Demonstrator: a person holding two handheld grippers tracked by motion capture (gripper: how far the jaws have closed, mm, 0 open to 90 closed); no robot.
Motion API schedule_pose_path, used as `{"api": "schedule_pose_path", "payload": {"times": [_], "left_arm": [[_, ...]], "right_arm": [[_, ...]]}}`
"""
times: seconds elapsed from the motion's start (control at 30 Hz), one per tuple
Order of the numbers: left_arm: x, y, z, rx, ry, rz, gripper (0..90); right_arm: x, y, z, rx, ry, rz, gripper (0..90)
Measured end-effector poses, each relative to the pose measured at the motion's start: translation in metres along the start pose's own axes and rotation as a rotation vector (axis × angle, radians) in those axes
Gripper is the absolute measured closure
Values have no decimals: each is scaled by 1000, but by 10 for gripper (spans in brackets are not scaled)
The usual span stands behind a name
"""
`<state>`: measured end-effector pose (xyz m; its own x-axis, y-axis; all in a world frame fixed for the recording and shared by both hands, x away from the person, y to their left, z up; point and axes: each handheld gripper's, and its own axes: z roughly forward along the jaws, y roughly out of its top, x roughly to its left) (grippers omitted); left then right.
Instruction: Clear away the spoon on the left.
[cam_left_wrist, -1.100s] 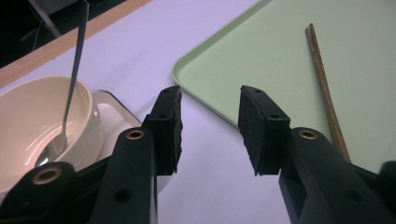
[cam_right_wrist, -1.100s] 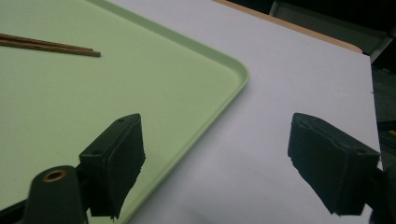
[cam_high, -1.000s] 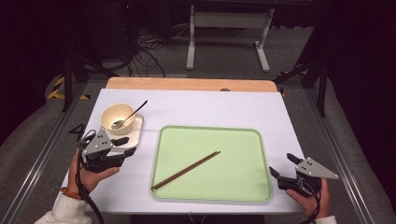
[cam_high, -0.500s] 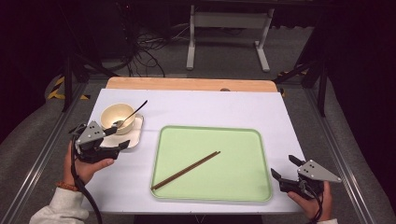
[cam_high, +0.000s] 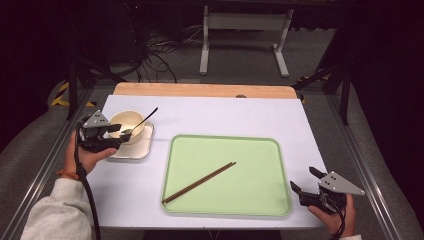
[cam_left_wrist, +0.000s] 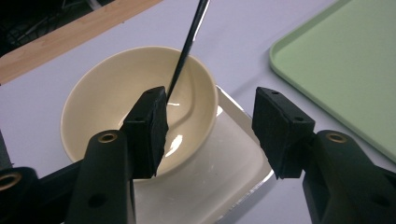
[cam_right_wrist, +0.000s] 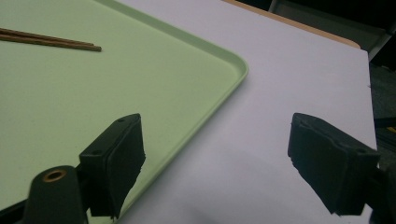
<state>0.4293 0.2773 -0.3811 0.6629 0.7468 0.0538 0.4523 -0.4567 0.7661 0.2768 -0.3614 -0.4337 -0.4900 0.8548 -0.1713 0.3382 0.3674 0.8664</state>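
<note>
Chopsticks (cam_high: 199, 182) already lie on the green tray (cam_high: 280, 150), while the bowl (cam_high: 127, 125), its spoon (cam_high: 141, 123) and the square plate (cam_high: 131, 149) remain outside it, the left tool (cam_left_wrist: 210, 128) having just narrowed its jaws, apart, around the bowl's rim, the right tool (cam_right_wrist: 215, 158) apart and empty.

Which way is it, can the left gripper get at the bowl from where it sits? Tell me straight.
Probably yes. The left gripper hangs right at the cream bowl on its white plate, jaws apart with nothing between them. Only the black spoon leaning in the bowl stands near one jaw.
</note>
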Motion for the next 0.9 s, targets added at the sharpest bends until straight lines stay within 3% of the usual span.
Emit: {"api": "schedule_pose_path", "payload": {"times": [0.13,0.3,0.43,0.63,0.73,0.9], "left_arm": [[9,8,15,39,9,19,482],[14,15,31,89,-5,18,503],[20,22,42,132,-13,41,520],[27,32,61,222,32,86,536],[28,34,70,256,16,112,528],[29,34,83,313,44,126,546]], "right_arm": [[-1,-2,-3,2,-8,7,189],[2,-2,-14,-41,-14,22,190],[3,-6,-20,-31,-23,30,190],[-1,-14,-32,-29,-48,57,190],[0,-16,-36,-26,-57,58,190],[0,-22,-42,-12,-71,57,190]]}}
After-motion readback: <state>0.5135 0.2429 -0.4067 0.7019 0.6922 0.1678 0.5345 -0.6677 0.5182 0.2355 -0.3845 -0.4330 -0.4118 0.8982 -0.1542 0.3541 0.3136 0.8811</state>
